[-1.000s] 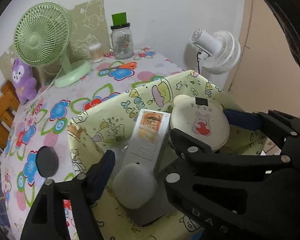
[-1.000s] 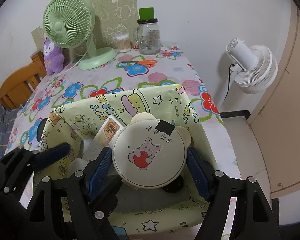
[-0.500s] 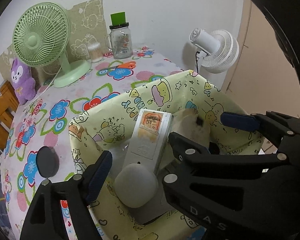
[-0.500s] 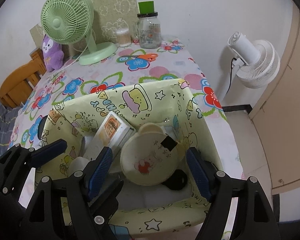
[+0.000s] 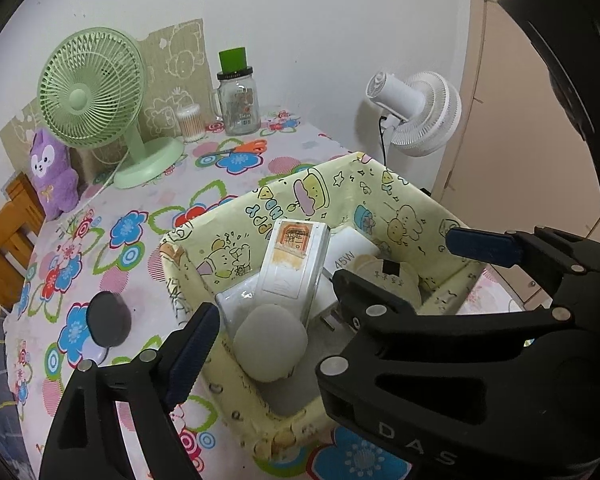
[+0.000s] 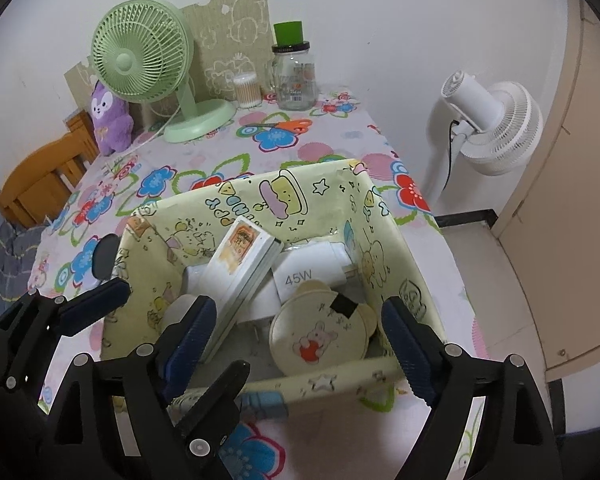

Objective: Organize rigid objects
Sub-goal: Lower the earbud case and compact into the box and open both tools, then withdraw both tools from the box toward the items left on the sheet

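A yellow cartoon-print box (image 6: 300, 200) stands on the flowered table. In it lie a cream bear-shaped case (image 6: 320, 340), a white 45W charger (image 6: 300, 276), a long white carton with an orange label (image 6: 240, 264) and a grey-white rounded case (image 5: 270, 344). My right gripper (image 6: 296, 304) hovers over the box's near side. Its jaws are opening and the bear case lies below them, clear of both pads. My left gripper (image 5: 296, 320) hangs over the rounded case with its jaws opening too and nothing gripped. Only its left finger (image 5: 192, 344) shows, because the right gripper hides the other one.
A black disc (image 5: 108, 320) lies on the table left of the box. At the back stand a green fan (image 6: 140, 56), a glass jar (image 6: 294, 80), a swab tub (image 6: 247, 90), a purple plush (image 6: 110, 120) and orange scissors (image 6: 288, 124). A white fan (image 6: 496, 128) stands beyond the table's right edge.
The right gripper let go of the bear case, which dropped into the box's near right corner. Both grippers opened wider and drew up and back a little.
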Tool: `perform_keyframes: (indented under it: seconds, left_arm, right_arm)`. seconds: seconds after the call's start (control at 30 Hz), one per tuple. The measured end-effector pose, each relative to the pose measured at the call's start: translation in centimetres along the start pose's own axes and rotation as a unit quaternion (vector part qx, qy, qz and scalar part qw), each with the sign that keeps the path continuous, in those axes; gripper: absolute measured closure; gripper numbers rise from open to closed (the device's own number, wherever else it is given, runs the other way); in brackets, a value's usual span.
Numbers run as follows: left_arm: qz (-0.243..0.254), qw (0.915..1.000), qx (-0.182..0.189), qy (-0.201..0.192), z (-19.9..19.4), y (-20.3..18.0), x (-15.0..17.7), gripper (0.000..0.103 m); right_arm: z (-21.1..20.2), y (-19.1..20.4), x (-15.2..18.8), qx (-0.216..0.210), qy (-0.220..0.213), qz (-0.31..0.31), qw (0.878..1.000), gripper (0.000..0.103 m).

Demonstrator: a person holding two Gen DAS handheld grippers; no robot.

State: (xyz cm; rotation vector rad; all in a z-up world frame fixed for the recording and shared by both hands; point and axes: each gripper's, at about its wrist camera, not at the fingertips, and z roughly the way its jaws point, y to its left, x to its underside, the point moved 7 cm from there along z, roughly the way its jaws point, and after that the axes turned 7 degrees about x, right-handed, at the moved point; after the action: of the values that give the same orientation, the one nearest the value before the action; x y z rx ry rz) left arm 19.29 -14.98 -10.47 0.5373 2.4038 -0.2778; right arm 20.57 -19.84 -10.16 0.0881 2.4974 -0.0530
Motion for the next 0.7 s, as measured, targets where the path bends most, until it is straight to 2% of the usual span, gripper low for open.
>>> perform_keyframes:
  seconds: [0.7]
  left_arm:
    - [0.001, 0.9994, -0.016, -0.032, -4.9, 0.7, 2.4, 0.009]
  right_arm:
    - [-4.8, 2.0, 2.2, 0.002, -0.043, -0.001, 0.999, 0.015]
